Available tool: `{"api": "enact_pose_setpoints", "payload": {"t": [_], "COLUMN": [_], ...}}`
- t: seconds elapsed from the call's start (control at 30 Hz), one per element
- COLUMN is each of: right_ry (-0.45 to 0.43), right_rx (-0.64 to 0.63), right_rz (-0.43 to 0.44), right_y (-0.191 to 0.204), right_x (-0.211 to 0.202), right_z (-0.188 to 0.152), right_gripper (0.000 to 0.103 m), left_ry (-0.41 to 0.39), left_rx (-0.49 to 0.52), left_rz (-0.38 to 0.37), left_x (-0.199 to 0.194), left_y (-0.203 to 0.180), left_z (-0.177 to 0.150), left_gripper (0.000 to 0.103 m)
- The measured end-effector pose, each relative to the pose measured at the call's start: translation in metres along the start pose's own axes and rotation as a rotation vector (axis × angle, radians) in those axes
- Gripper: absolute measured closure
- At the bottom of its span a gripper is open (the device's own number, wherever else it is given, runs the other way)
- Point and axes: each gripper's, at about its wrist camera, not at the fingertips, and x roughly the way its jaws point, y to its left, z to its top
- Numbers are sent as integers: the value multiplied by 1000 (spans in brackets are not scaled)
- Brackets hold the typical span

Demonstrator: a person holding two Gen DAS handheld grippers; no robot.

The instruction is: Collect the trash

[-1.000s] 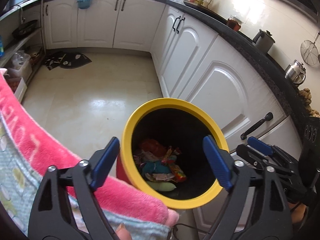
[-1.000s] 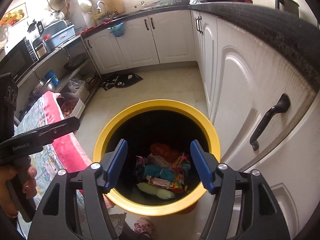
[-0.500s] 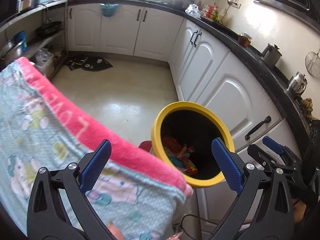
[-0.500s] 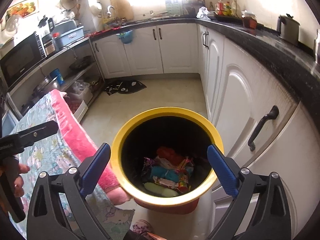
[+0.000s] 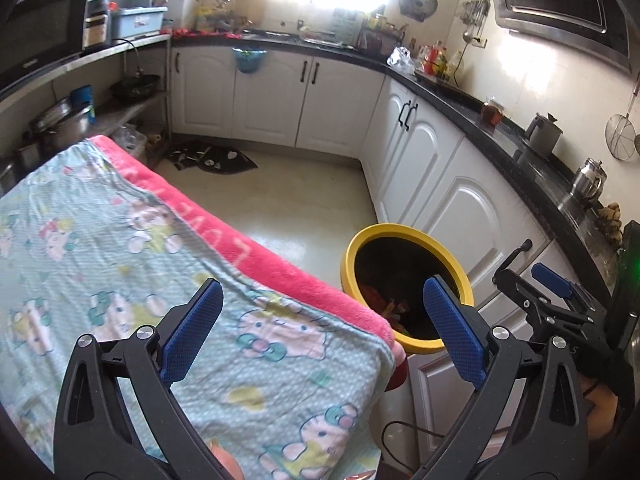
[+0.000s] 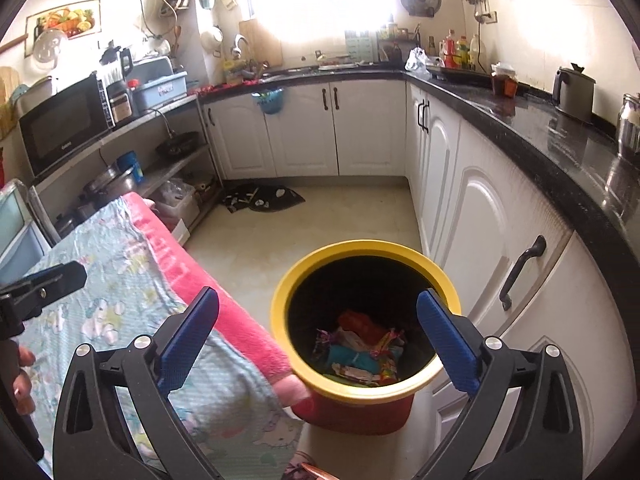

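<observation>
A red bin with a yellow rim (image 6: 280, 320) stands on the floor beside the white cabinets; it also shows in the left wrist view (image 5: 452, 258). Colourful wrappers and other trash (image 6: 360, 352) lie inside it. My right gripper (image 6: 318, 338) is open and empty, raised above the bin's mouth. My left gripper (image 5: 320, 328) is open and empty, above the edge of a blanket-covered table (image 5: 120, 280), left of the bin. The right gripper shows at the right edge of the left wrist view (image 5: 540, 292).
White cabinets (image 6: 480, 216) under a black counter (image 6: 560, 136) run along the right and the back. A dark mat (image 6: 264, 198) lies on the tiled floor. Shelves with a microwave (image 6: 60, 124) and pots stand left. The table's blanket has a pink border (image 5: 260, 256).
Both grippers have risen and pulled back from the bin, and their jaws have opened wider. The left gripper has swung left, over the blanket.
</observation>
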Motion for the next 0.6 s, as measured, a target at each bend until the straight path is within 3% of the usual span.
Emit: {"api": "enact_pose_setpoints", "payload": {"t": [0.2,0.6], "right_ry": [-57,-299], "right_rx": [-16,-155], "right_rz": [15,11], "right_y": [22,71], "right_x": [-31,-98], "right_z": [-4,-37], "right_gripper": [6,6], "left_ry": [-56,-185], "left_rx": [0,-45], "left_rz": [26,111], "left_x": [-33,-81], "left_y": [10,36], "left_z": [-10,-50], "left_gripper": [11,11]}}
